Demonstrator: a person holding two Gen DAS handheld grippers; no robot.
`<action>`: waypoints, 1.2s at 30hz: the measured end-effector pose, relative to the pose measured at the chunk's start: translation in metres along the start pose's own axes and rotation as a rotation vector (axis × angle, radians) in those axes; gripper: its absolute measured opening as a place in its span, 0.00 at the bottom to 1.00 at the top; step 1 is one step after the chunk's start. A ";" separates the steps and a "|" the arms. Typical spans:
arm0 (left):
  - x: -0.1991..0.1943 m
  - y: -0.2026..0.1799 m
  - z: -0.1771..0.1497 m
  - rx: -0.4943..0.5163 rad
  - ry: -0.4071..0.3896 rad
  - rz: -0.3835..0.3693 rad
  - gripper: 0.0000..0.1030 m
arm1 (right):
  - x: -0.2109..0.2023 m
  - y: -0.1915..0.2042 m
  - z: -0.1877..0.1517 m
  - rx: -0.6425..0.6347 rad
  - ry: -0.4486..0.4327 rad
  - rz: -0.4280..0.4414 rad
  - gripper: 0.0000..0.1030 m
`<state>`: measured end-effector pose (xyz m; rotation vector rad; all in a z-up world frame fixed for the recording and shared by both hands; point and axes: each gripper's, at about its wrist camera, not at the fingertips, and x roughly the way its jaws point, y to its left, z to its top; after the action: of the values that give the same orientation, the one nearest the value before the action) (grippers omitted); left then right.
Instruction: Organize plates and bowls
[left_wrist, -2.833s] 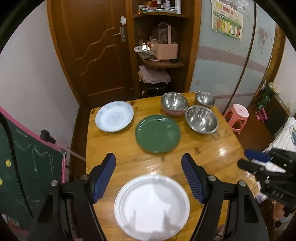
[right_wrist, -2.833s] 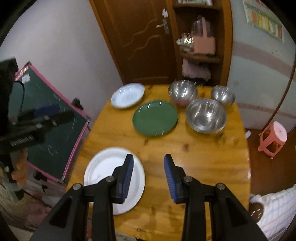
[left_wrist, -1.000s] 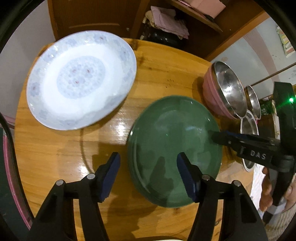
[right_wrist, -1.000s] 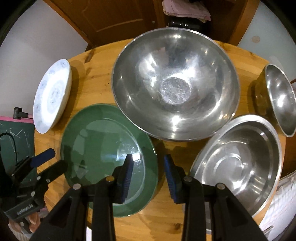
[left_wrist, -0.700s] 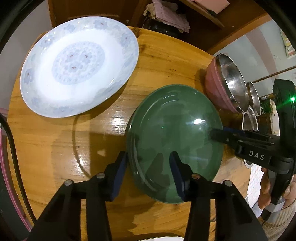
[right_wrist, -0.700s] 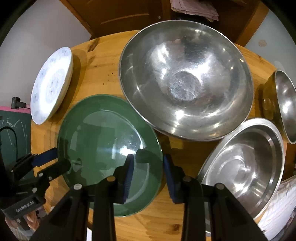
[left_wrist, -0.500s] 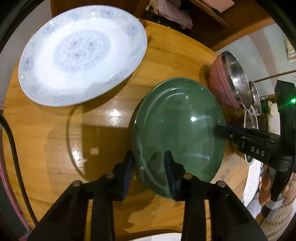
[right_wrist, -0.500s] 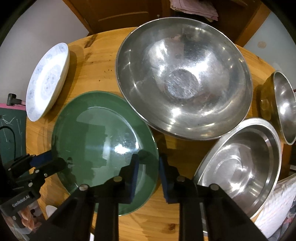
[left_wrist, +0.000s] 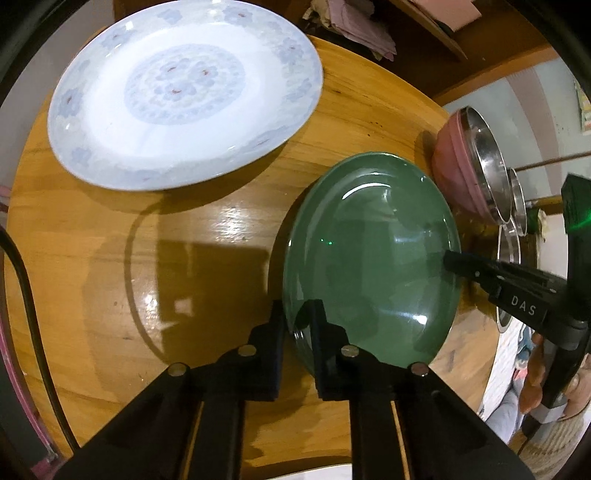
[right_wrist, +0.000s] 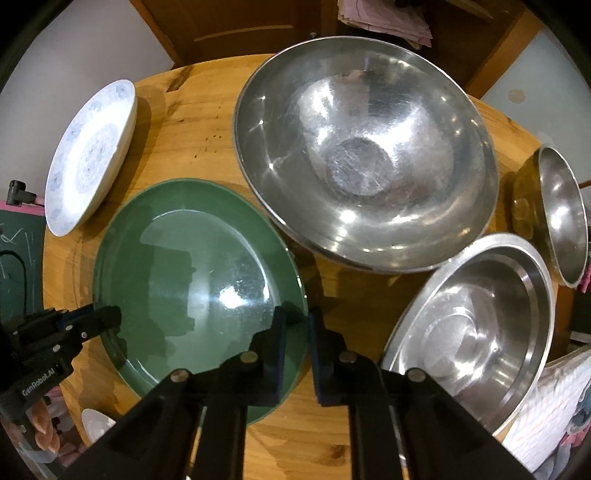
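Note:
A dark green plate lies on the round wooden table. In the left wrist view my left gripper is closing its jaws on the plate's near left rim, and the pads press it from both sides. My right gripper is closing its jaws on the opposite rim, which sits between its pads. Each gripper also shows in the other's view: the right gripper at the plate's right edge, the left gripper at its left edge.
A white plate with a blue pattern sits at the far left. A large steel bowl, a second steel bowl and a small one crowd the right. A plain white plate lies at the near edge.
Both grippers came down onto the green plate from opposite sides and closed from wide apart onto its rim. The plate now fills more of both views.

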<state>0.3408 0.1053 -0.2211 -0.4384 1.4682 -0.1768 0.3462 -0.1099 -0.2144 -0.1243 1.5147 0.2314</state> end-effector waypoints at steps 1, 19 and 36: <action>-0.002 0.001 -0.001 -0.009 -0.005 -0.002 0.09 | -0.002 -0.002 -0.004 0.009 0.002 0.010 0.07; -0.107 -0.003 -0.076 0.047 -0.106 -0.031 0.08 | -0.078 0.023 -0.107 -0.023 -0.086 0.184 0.04; -0.106 0.053 -0.235 0.026 -0.037 -0.018 0.08 | -0.060 0.066 -0.229 -0.086 -0.018 0.238 0.04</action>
<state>0.0907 0.1516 -0.1542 -0.4318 1.4244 -0.2005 0.1061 -0.1017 -0.1635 -0.0098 1.5013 0.4867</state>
